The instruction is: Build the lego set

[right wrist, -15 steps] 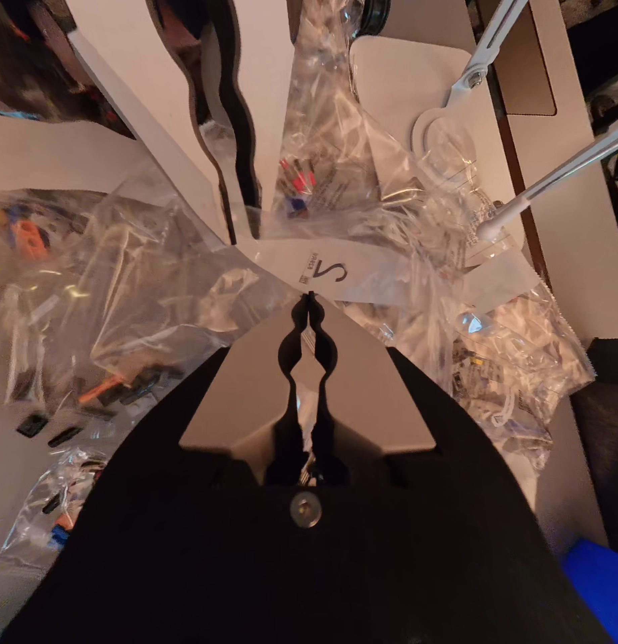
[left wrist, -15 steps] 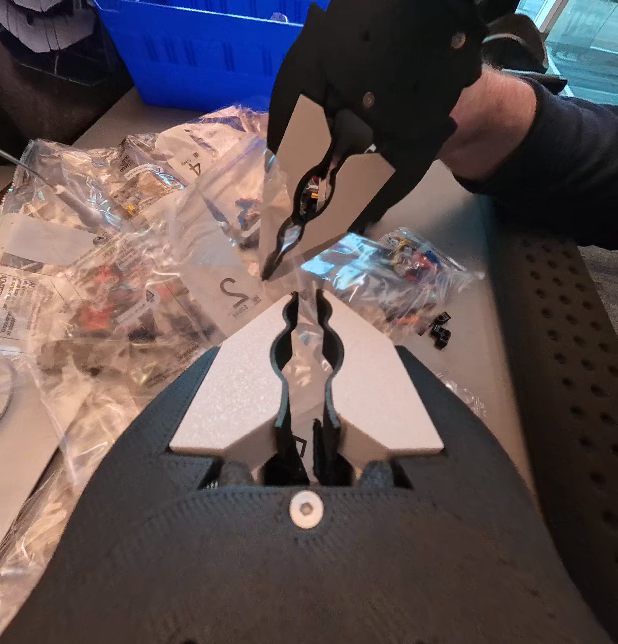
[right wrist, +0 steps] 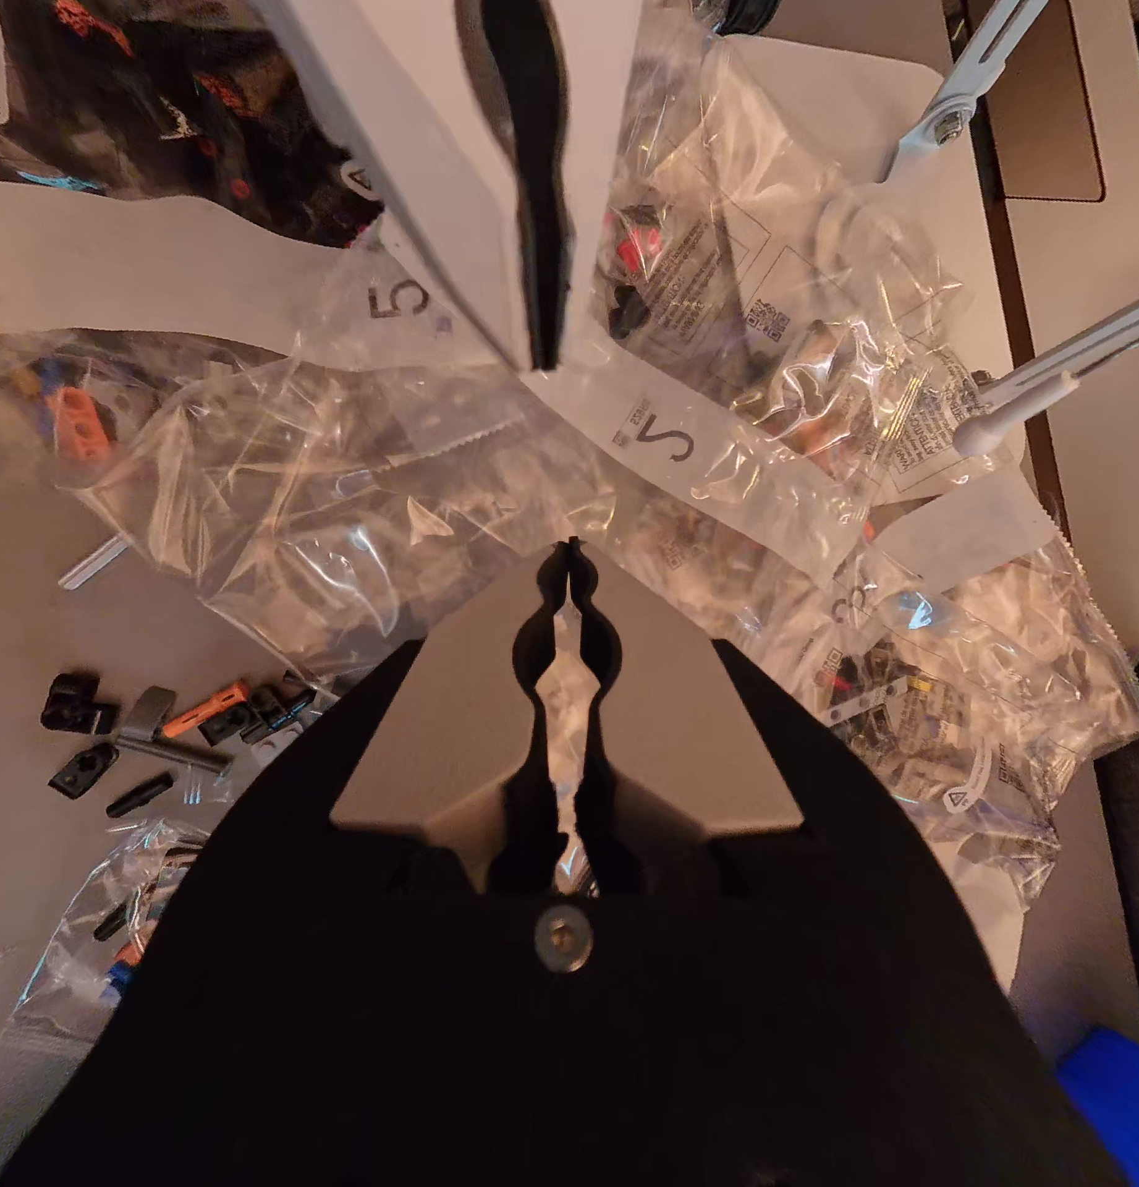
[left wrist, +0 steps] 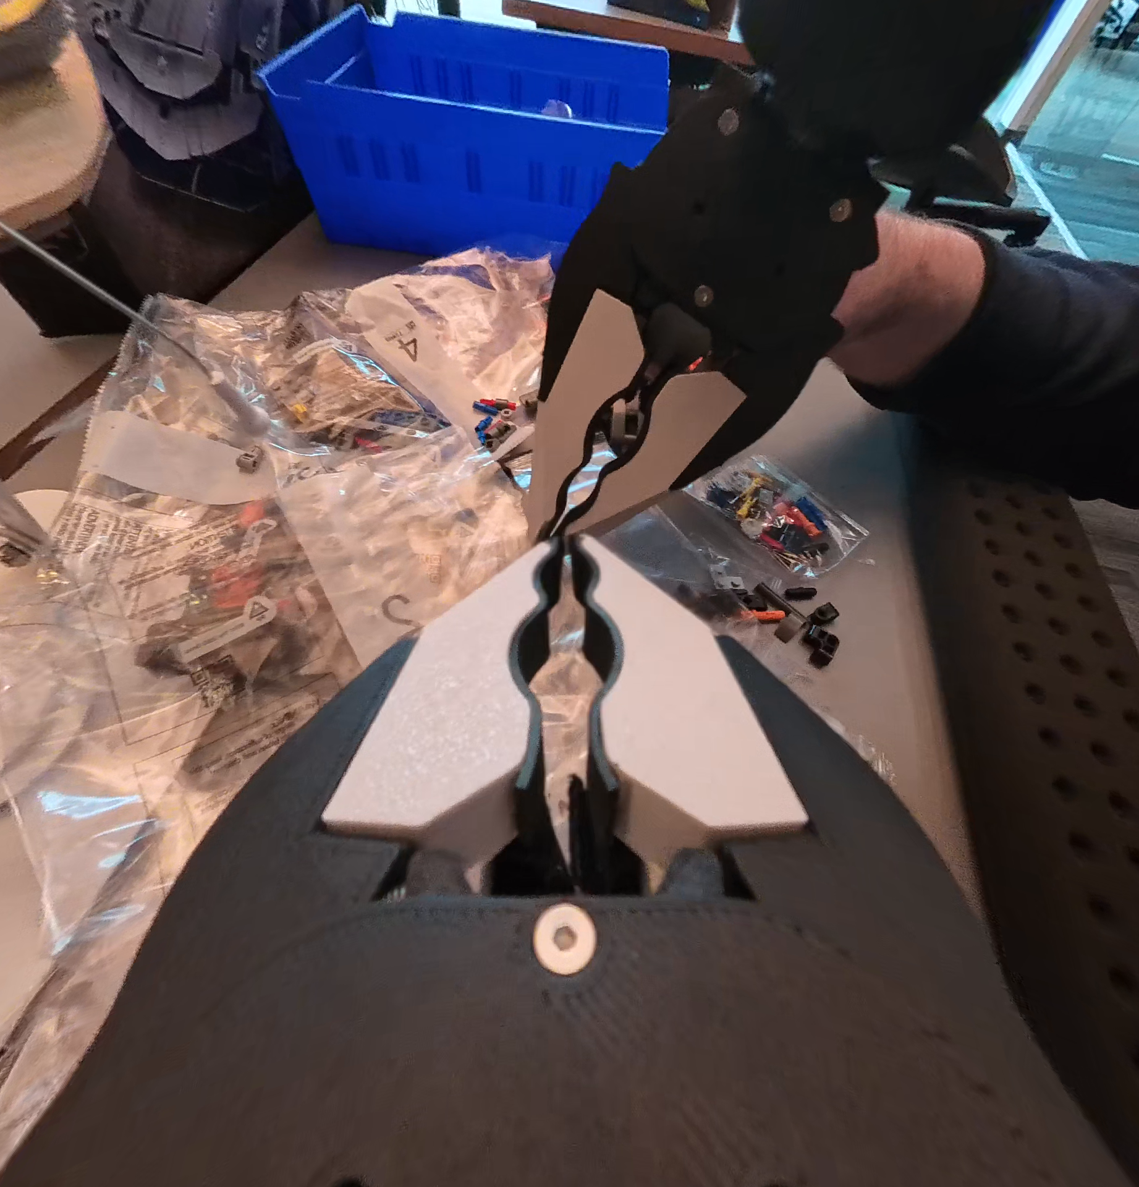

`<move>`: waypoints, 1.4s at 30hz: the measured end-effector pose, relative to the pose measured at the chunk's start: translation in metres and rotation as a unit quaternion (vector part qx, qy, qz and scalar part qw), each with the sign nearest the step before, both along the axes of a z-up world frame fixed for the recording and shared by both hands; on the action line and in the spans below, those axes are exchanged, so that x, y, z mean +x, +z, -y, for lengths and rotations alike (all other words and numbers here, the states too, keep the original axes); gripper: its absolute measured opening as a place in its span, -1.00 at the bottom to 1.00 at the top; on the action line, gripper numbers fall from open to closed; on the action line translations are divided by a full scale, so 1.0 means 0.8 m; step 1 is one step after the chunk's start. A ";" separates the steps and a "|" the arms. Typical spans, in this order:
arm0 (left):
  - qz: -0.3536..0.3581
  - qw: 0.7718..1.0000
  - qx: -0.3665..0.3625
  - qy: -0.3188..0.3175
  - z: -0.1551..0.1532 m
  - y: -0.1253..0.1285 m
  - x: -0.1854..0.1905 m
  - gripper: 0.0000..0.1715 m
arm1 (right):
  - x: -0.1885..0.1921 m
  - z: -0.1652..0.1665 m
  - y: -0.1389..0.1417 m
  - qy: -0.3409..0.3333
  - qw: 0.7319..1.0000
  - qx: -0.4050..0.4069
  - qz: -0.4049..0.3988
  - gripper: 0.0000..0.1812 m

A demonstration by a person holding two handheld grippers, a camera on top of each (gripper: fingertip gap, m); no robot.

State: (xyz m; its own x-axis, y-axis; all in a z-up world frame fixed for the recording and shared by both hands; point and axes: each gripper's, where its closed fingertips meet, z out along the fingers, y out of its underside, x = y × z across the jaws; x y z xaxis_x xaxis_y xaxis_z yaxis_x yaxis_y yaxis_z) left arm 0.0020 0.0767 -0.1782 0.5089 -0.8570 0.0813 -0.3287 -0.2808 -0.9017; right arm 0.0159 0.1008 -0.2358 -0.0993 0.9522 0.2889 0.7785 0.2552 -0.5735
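Two grippers fill most of both views, meeting tip to tip over the grey table. The left gripper has narrowed since half a second ago: its jaws then stood a little apart with film between them, and now they are pinched almost shut on that film. The right gripper, held in a hand, is likewise clamped on the edge of a clear bag. The right wrist view now takes in more of the table, and the bags' numbered white strips sit farther from its tips. So both claws seem to have pulled up and closer together. I judge this to be an attempt to tear the bag open, so the build itself has hardly begun.

Behind the pile stands a blue bin. Little of its inside shows and I cannot tell what it holds.

Several large clear numbered bags lie overlapping across the table, crumpled, holding lego pieces in black, orange and red.

Just to the right of the grippers lies a small sealed bag of blue, yellow, red and black pins.

Near that bag, a handful of loose pieces rest on the bare table: black connectors, a grey axle and an orange pin.
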 end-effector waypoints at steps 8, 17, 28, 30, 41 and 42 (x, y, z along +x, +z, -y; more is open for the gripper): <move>-0.020 1.000 0.009 0.015 -0.006 -0.003 -0.009 -1.00 | 0.006 -0.014 0.014 -0.024 0.999 0.001 -0.024 -1.00; -0.094 0.995 0.004 0.016 -0.006 -0.033 -0.006 -0.62 | 0.024 -0.032 0.024 -0.059 0.997 -0.027 -0.040 -0.84; -0.201 0.979 -0.001 0.015 -0.009 -0.081 -0.012 -0.88 | 0.032 -0.023 0.007 -0.046 0.997 -0.057 -0.007 -0.76; -0.193 0.981 -0.003 0.016 -0.009 -0.079 -0.011 -0.98 | 0.040 -0.027 0.011 -0.052 0.997 -0.061 -0.010 -0.75; -0.132 0.990 0.012 0.042 -0.018 -0.050 -0.015 -1.00 | 0.042 -0.018 0.009 -0.033 0.996 -0.080 -0.011 -0.70; -0.123 0.991 0.012 0.044 -0.019 -0.047 -0.016 -1.00 | 0.041 -0.016 0.011 -0.031 0.996 -0.085 -0.015 -0.69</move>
